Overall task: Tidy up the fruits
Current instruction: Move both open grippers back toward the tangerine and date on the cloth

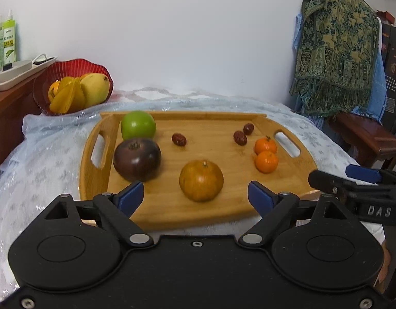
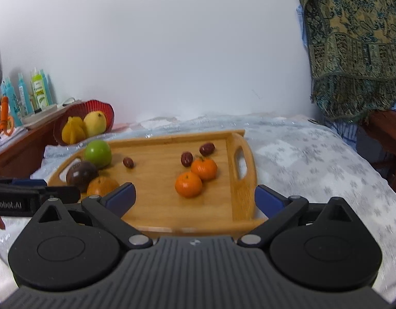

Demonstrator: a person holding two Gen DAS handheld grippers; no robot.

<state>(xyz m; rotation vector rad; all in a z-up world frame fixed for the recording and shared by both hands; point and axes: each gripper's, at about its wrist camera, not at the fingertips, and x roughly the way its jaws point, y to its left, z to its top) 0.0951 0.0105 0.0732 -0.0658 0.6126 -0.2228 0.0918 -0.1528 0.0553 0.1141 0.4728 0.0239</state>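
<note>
Left gripper (image 1: 195, 197) and right gripper (image 2: 195, 199) both gape wide, empty, above the rectangular wooden tray (image 1: 249, 206). The round brownish-orange fruit (image 1: 201, 180) and two small orange mandarins (image 2: 195, 177) lie loose there; judged risk: a glancing pad rolls them away.

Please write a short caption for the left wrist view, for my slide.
Open left gripper facing a wooden tray of assorted fruit, red fruit bowl behind.

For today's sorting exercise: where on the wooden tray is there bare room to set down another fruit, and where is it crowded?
Bare wood lies mid-tray, between the lone date and the pair of dates, and along the near edge of the tray either side of the brown-orange fruit. Crowded: the left end, green apple against dark purple fruit, and the right, around the two touching tangerines.
</note>
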